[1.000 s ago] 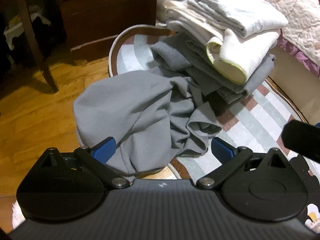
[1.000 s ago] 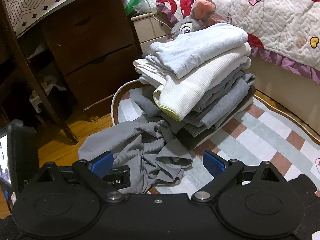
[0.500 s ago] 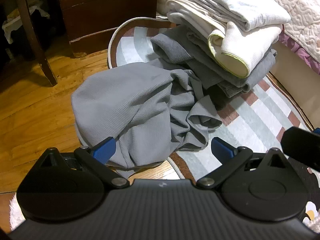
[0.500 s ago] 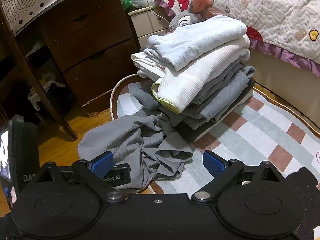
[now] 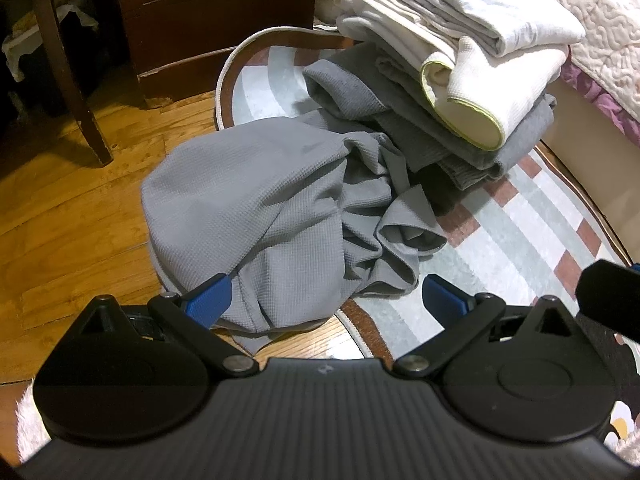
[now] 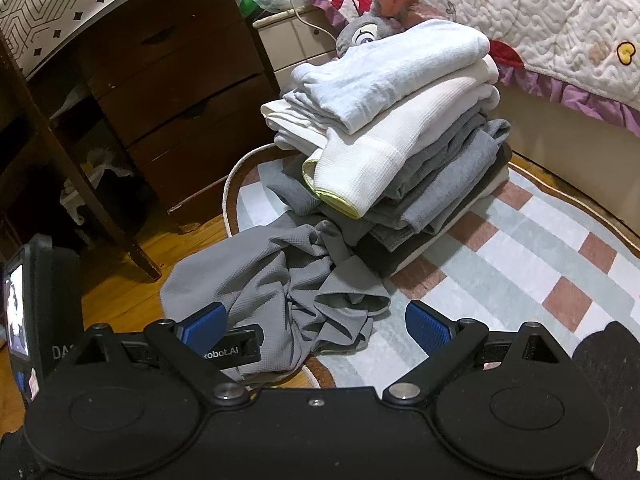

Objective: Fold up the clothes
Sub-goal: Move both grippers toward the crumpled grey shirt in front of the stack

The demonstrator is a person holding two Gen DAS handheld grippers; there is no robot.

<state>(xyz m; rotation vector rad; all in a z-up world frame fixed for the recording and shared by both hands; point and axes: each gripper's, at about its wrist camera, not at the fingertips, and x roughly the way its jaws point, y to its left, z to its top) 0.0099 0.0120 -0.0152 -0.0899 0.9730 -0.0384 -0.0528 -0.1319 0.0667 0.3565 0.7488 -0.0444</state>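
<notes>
Left wrist view: left gripper (image 5: 326,294) is being held wide open, empty, over crumpled grey shirt (image 5: 260,216); folded stack (image 5: 460,76) at 1 o'clock. Right gripper (image 6: 316,324) likewise spread, empty.

I counted one crumpled grey garment (image 5: 260,216), one stack of folded clothes (image 6: 404,152), one striped rug (image 6: 520,248), one plush toy (image 6: 376,28) and two drawers (image 6: 168,64).

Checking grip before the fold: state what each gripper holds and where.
Nothing is held. The left gripper and right gripper are both open above the crumpled grey garment.
</notes>
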